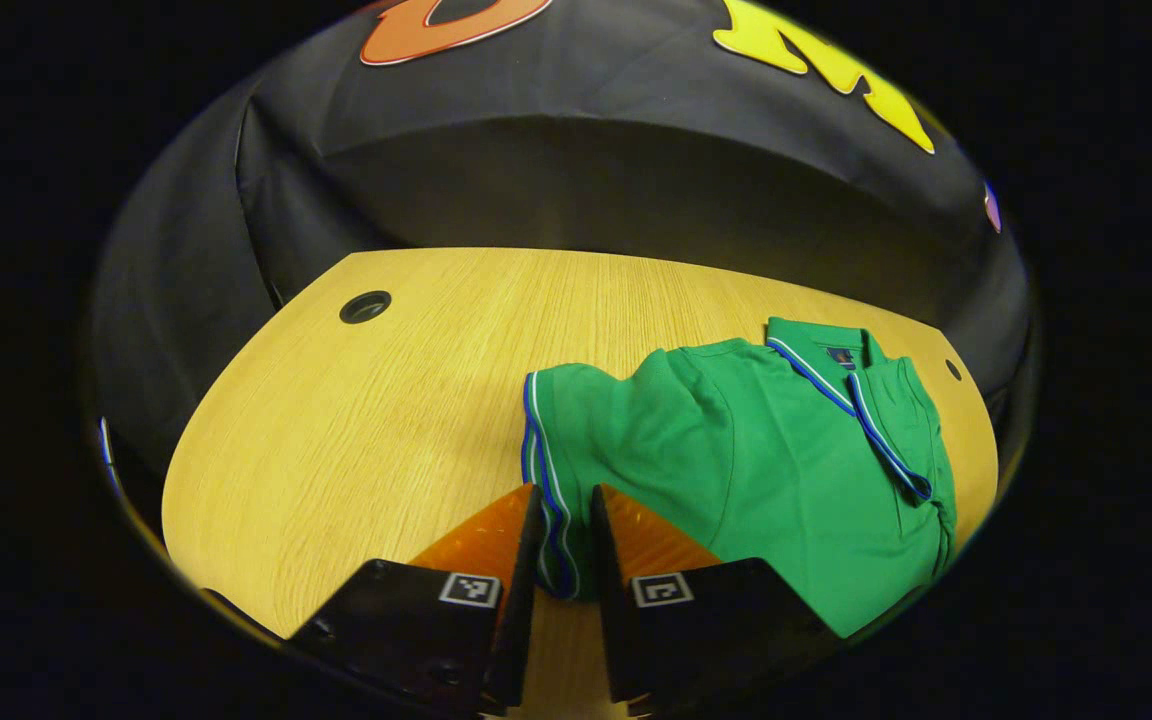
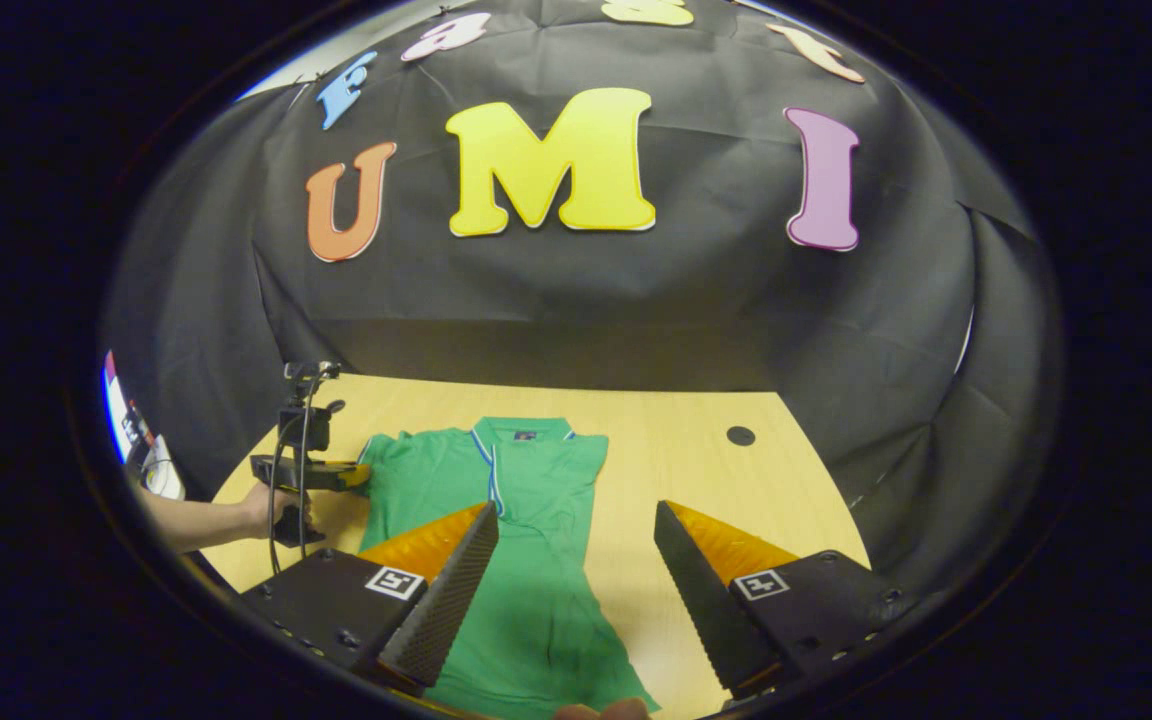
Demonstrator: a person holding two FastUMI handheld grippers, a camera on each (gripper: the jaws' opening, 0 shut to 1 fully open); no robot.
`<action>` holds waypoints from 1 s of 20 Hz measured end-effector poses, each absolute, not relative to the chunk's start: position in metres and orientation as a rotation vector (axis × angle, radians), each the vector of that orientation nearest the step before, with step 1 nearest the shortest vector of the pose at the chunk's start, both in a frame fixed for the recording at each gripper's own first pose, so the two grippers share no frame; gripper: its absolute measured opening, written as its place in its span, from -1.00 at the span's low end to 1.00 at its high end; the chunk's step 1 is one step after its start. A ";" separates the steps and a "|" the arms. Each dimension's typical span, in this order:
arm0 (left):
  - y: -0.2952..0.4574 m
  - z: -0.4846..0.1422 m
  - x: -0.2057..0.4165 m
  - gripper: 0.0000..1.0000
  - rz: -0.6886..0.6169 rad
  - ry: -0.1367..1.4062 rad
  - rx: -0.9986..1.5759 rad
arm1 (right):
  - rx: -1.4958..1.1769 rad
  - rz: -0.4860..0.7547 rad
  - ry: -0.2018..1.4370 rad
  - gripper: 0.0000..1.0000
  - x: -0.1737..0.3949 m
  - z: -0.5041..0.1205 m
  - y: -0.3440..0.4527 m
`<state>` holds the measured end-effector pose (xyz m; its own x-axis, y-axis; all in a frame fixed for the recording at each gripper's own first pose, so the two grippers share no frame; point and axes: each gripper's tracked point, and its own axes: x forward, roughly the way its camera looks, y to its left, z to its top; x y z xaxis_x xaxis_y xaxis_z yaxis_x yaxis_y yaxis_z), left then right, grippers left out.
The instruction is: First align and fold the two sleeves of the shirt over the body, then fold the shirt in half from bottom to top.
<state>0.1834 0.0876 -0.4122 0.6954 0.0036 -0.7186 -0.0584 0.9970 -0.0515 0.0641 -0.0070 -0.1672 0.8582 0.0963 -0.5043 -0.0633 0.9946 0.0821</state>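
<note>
The sleeve (image 1: 548,470) is pinched between the left gripper (image 1: 564,545) fingers; the right gripper (image 2: 576,570) is held open above the shirt (image 2: 526,560). Sleeve folding is judged underway; next, the sleeve is to be carried over the body.

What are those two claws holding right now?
The left gripper pinches the green shirt by its striped sleeve cuff. The right gripper is open, holding nothing.

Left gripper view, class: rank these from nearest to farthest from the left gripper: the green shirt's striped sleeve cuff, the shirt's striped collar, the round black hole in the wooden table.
1. Striped sleeve cuff: between the left gripper fingers.
2. Striped collar: far right.
3. Round black hole: far left; roughly as far as the collar, too close to call.
</note>
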 end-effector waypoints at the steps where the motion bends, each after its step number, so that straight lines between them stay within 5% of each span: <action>1: 0.086 -0.414 0.184 -0.55 0.038 0.804 -0.066 | 0.069 0.080 0.534 0.92 0.063 -0.168 -0.009; 7: 0.088 -0.385 0.185 -0.92 0.061 0.732 -0.190 | 0.088 0.044 0.507 0.93 0.061 -0.163 -0.032; 19: 0.022 -0.303 0.197 -0.94 -0.048 0.686 -0.111 | 0.139 0.037 0.479 0.92 0.048 -0.160 -0.054; 20: 0.009 -0.303 0.196 -0.78 -0.059 0.703 -0.082 | 0.144 0.026 0.475 0.91 0.045 -0.160 -0.060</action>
<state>0.1960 0.0094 -0.3035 0.7613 -0.0820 -0.6432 0.0265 0.9951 -0.0955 0.0450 -0.0598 -0.1601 0.8891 0.0585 -0.4539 0.0086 0.9895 0.1443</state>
